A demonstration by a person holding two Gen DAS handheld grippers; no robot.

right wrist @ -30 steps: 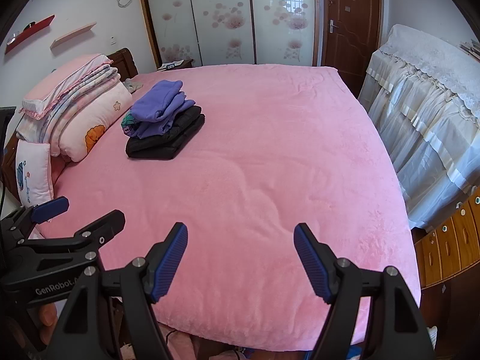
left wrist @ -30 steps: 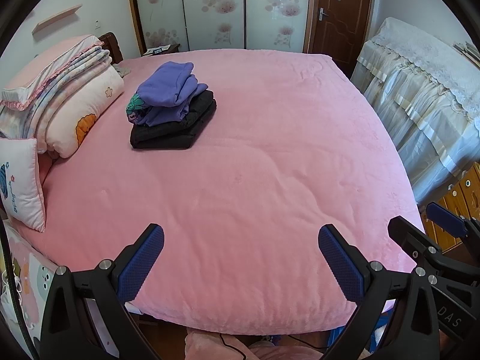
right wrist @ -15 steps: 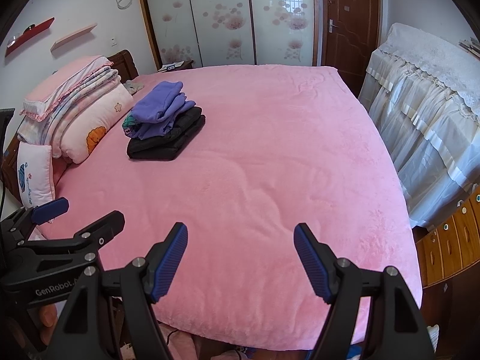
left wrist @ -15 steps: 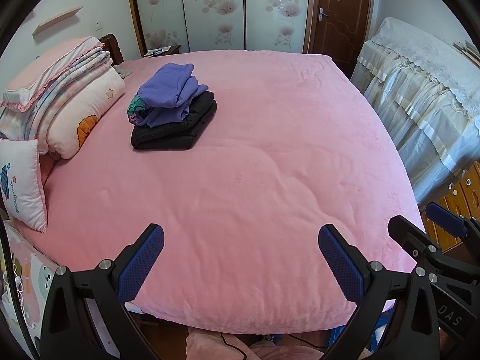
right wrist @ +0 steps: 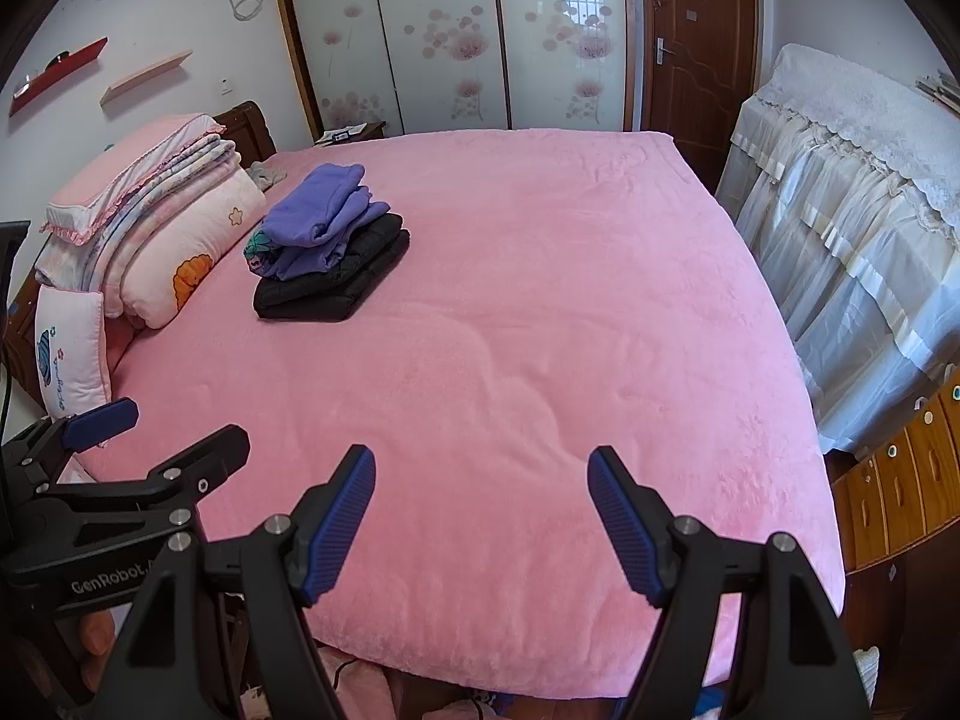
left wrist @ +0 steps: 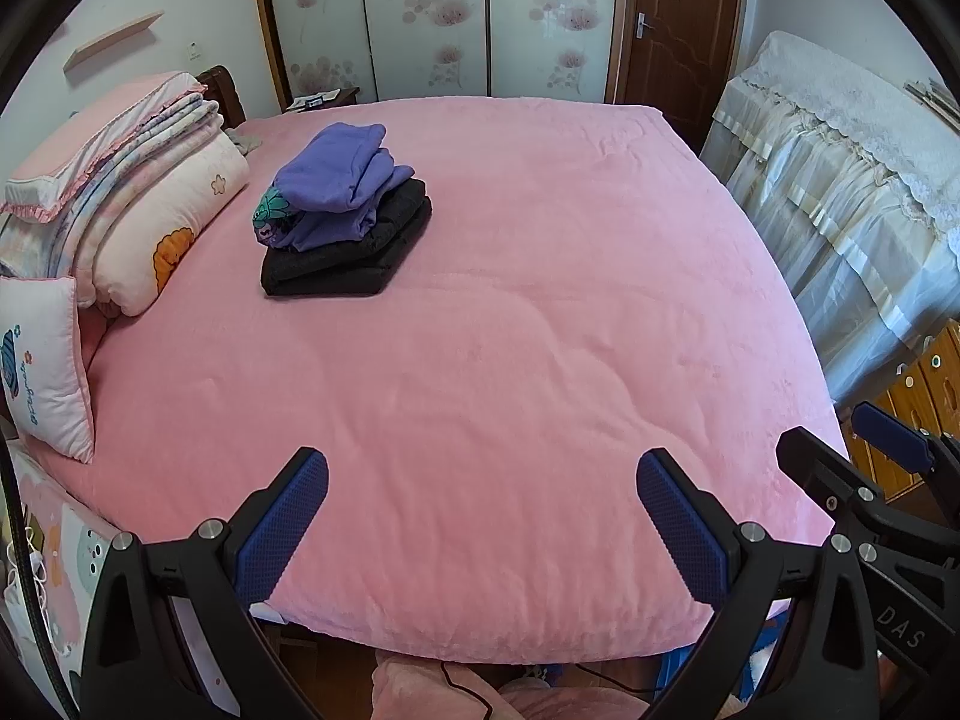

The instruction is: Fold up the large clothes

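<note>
A stack of folded clothes sits on the far left part of a pink bed [left wrist: 510, 372]: a purple garment [left wrist: 339, 177] on top of a black one [left wrist: 354, 258]. The stack also shows in the right wrist view [right wrist: 327, 258], on the same bed [right wrist: 510, 360]. My left gripper [left wrist: 480, 516] is open and empty over the bed's near edge. My right gripper [right wrist: 480, 510] is open and empty too, just right of the left one. The left gripper's body [right wrist: 120, 480] shows at the lower left of the right wrist view.
Folded quilts and pillows [left wrist: 138, 204] are piled at the bed's left. A small white pillow [left wrist: 45, 360] stands at the near left. A lace-covered piece of furniture [left wrist: 840, 180] and wooden drawers [right wrist: 900, 480] line the right. Wardrobe doors [left wrist: 432, 18] and a brown door stand behind.
Both views have shifted very slightly; the clothes stack sits a touch lower in frame. Both grippers stay open and nothing on the bed has moved.
</note>
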